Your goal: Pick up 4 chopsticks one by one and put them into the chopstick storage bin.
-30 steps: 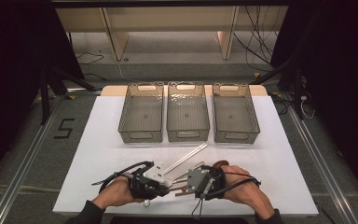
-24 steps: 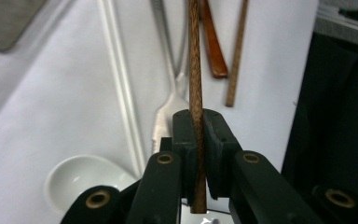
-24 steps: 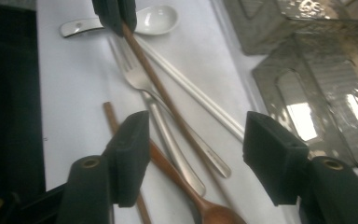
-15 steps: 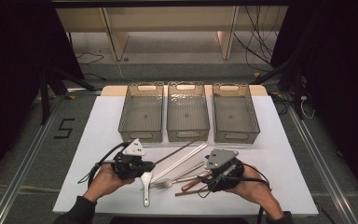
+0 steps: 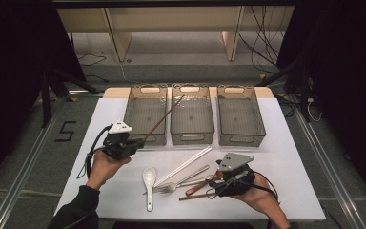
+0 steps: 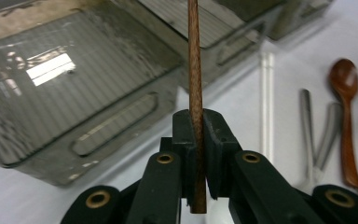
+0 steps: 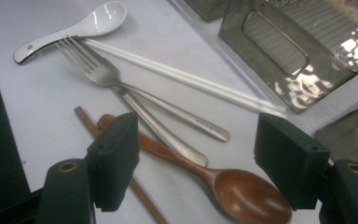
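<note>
Between left tongs (image 6: 196, 154) pads | wooden chopstick (image 6: 195, 70) clamped, pointing over bins (image 5: 145, 114)

High view: white table (image 5: 286, 157) brightly lit from overhead, surroundings fall to near black — shadows short and soft. Left gripper view: wooden chopstick (image 6: 196, 70) sharp at the jaws, bins (image 6: 74, 93) behind soft, window-like glare on one floor. Right gripper view: bright specular patches on bin wall (image 7: 307, 88) — near jaws slightly blurred.

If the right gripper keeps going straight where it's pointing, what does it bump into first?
Most likely the wooden spoon: the right gripper has open jaws either side of its bowl, with nothing in between. How near is hard to judge.
</note>
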`<move>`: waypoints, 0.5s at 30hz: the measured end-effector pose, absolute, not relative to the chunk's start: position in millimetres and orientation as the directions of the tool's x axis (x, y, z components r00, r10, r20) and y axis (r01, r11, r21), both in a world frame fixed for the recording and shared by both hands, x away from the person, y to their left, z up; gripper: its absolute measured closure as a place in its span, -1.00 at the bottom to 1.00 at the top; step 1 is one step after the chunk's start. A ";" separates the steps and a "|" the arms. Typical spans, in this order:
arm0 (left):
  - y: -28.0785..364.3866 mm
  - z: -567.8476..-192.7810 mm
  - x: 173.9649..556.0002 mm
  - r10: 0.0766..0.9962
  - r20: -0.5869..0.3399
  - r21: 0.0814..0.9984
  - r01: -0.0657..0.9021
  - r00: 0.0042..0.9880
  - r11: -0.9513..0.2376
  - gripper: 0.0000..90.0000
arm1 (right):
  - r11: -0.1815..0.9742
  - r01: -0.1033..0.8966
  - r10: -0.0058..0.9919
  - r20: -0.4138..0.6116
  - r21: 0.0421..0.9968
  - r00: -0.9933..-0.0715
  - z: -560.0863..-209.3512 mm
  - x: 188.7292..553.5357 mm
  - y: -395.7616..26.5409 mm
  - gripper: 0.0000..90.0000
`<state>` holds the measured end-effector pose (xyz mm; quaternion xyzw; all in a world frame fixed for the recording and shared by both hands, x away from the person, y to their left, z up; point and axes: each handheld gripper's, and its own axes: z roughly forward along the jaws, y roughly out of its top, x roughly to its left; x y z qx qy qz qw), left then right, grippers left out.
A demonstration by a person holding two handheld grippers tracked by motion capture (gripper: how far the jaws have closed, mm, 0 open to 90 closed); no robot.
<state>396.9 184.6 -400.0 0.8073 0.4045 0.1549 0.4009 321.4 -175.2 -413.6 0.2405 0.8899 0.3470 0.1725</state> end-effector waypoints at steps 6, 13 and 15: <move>195.5 -397.2 419.2 0.820 -0.088 0.774 0.557 0.565 -0.301 0.86 | 0.639 0.306 0.544 -0.134 0.706 -0.829 -416.9 320.1 -175.7 -0.31; 208.6 -396.9 450.6 0.862 -0.102 0.768 0.590 0.497 -0.249 0.86 | 0.644 0.312 0.544 -0.132 0.698 -0.828 -419.3 319.9 -175.0 -0.31; 210.2 -397.3 458.0 0.867 -0.099 0.766 0.593 0.488 -0.247 0.86 | 0.642 0.314 0.545 -0.129 0.699 -0.828 -419.4 320.1 -175.7 -0.31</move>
